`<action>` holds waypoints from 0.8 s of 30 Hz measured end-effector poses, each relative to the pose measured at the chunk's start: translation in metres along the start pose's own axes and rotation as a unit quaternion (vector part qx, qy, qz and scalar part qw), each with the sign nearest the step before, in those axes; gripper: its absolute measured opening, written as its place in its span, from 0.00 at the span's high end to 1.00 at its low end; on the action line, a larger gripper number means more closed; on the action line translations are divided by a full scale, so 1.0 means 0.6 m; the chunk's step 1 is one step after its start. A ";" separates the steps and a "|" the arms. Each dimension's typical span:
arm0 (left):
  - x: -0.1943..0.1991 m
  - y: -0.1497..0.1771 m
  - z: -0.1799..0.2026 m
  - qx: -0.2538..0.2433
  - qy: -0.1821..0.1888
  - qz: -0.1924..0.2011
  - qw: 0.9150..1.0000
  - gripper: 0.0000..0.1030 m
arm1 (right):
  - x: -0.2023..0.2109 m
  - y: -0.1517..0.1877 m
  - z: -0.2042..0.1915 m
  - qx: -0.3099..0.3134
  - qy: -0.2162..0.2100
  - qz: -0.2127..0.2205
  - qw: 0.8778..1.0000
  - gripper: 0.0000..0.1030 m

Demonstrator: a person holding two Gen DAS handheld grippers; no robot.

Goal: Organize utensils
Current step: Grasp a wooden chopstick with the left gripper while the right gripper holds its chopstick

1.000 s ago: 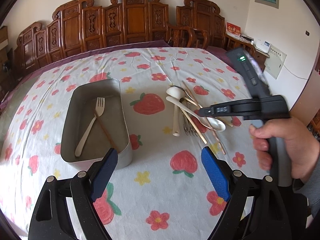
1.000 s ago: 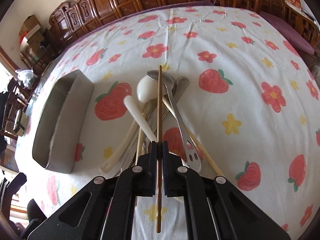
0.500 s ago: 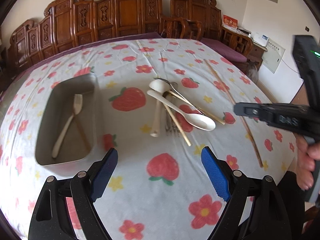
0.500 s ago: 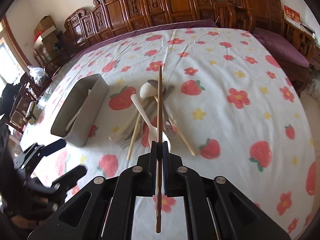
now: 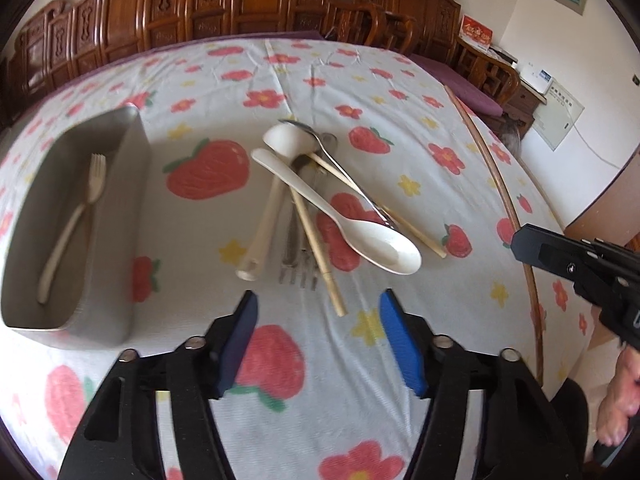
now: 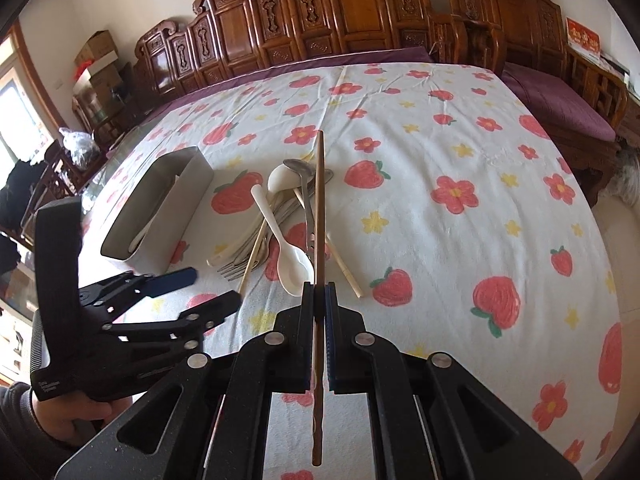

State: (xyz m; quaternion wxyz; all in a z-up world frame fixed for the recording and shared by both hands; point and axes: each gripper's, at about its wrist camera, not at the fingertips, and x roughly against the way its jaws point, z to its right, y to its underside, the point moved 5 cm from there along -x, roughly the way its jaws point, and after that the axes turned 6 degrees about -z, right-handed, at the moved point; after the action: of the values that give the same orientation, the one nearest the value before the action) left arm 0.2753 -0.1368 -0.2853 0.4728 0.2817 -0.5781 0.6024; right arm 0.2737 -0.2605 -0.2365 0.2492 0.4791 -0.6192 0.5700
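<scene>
Carved wooden chairs ring the strawberry-cloth worktop (image 5: 360, 80), where the metal tray (image 5: 132, 184) holds just one fork (image 5: 86, 204), the utensil pile (image 5: 320, 216) waits beside it, the left gripper (image 5: 316, 344) gapes wide, and the right gripper (image 6: 319, 300) pinches a chopstick (image 6: 319, 216).

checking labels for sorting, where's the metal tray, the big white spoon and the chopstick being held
metal tray (image 5: 136, 216), left wrist view, on its outer side wall
big white spoon (image 5: 384, 246), left wrist view, on its bowl
chopstick (image 6: 319, 208), right wrist view, on the shaft ahead of the right hand-held gripper (image 6: 319, 292)
</scene>
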 end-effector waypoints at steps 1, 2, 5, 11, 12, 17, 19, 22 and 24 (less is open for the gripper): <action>-0.005 0.000 0.001 0.005 0.003 -0.004 1.000 0.50 | -0.001 -0.001 0.001 0.000 0.000 -0.001 1.000 0.94; -0.011 0.001 0.003 0.010 0.008 -0.008 1.000 0.54 | -0.002 -0.001 0.003 -0.002 -0.001 -0.001 1.000 0.94; -0.025 0.001 0.004 0.025 0.014 -0.020 0.999 0.64 | 0.000 -0.002 0.006 -0.006 -0.005 -0.001 1.000 0.94; -0.037 -0.007 0.005 0.042 0.016 -0.022 0.999 0.66 | 0.008 -0.005 0.011 -0.012 -0.009 0.006 1.000 0.94; -0.039 -0.009 0.005 0.045 0.015 -0.023 0.999 0.66 | 0.009 -0.006 0.012 -0.013 -0.010 0.006 1.000 0.94; -0.043 -0.017 0.000 0.058 0.012 -0.030 0.998 0.78 | 0.009 -0.005 0.016 -0.017 -0.010 0.006 1.000 0.94; -0.043 -0.016 -0.003 0.061 0.003 -0.033 0.998 0.83 | 0.009 -0.004 0.016 -0.016 -0.010 0.005 1.000 0.94; -0.041 -0.015 -0.006 0.063 0.007 -0.038 0.997 0.91 | 0.008 -0.004 0.015 -0.016 -0.011 0.005 1.000 0.94; -0.038 -0.012 -0.008 0.064 0.002 -0.042 0.997 0.92 | 0.007 -0.003 0.014 -0.014 -0.010 0.004 1.000 0.94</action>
State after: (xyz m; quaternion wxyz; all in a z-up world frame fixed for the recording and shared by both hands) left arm 0.2919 -0.1385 -0.3030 0.4800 0.3340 -0.5251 0.6183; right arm 0.2757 -0.2695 -0.2336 0.2471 0.4786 -0.6320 0.5572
